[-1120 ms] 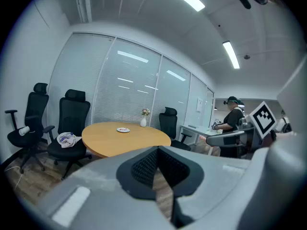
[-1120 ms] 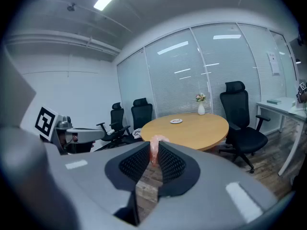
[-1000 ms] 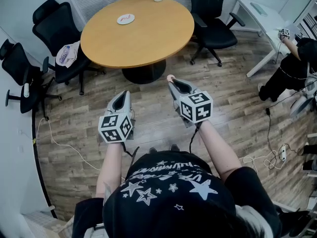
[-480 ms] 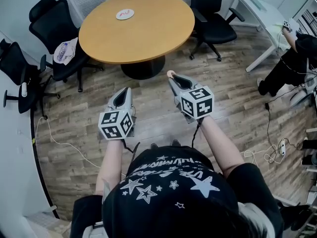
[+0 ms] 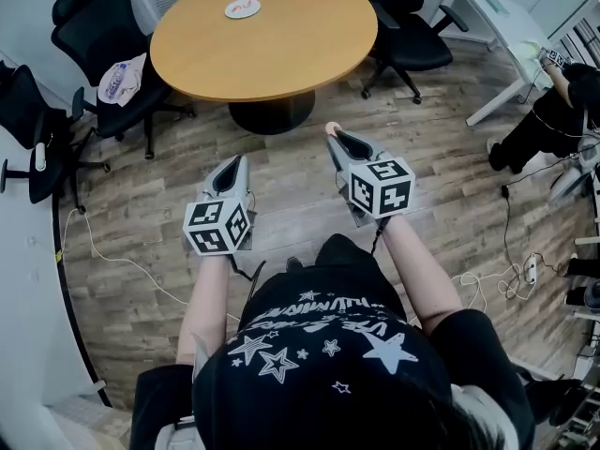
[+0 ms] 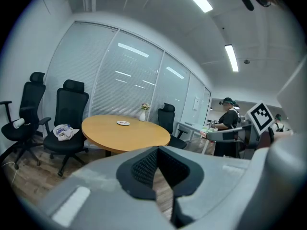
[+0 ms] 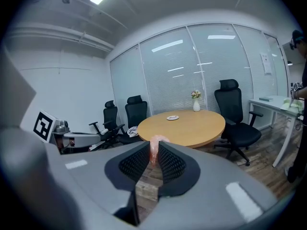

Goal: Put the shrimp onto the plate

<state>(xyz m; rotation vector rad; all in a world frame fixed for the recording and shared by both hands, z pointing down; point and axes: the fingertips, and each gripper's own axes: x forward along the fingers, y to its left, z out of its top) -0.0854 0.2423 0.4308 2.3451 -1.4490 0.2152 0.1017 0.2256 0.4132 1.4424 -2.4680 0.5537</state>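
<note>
Two grippers are held out over the wooden floor (image 5: 450, 204), short of the round counter (image 5: 281, 50) that stands at twelve o'clock from the person holding them. The right gripper (image 5: 334, 135) has the shrimp (image 7: 155, 143) between its pads. It is a pale pink piece standing upright in the narrow gap, its top poking out above the tips. The pads touch it on both sides, and the jaws are opening slightly at this moment. That leaves the shrimp up in the air, off the counter and well apart from the plate (image 5: 242, 8).

The left gripper (image 5: 231, 164) hangs at about nine o'clock from the right one, its jaws closed tip to tip with nothing between them.

The plate is small and white and lies on the counter towards eleven o'clock, near the far rim. It has something red on it that I cannot make out. A white vase (image 7: 196, 106) with flowers stands at the counter's far edge.

Black office chairs (image 5: 89, 22) ring the counter, and the one at ten o'clock has a crumpled bag (image 5: 120, 78) on its seat. Another person (image 5: 548, 120), dressed in black, is at two o'clock beside a white desk (image 5: 492, 22).
</note>
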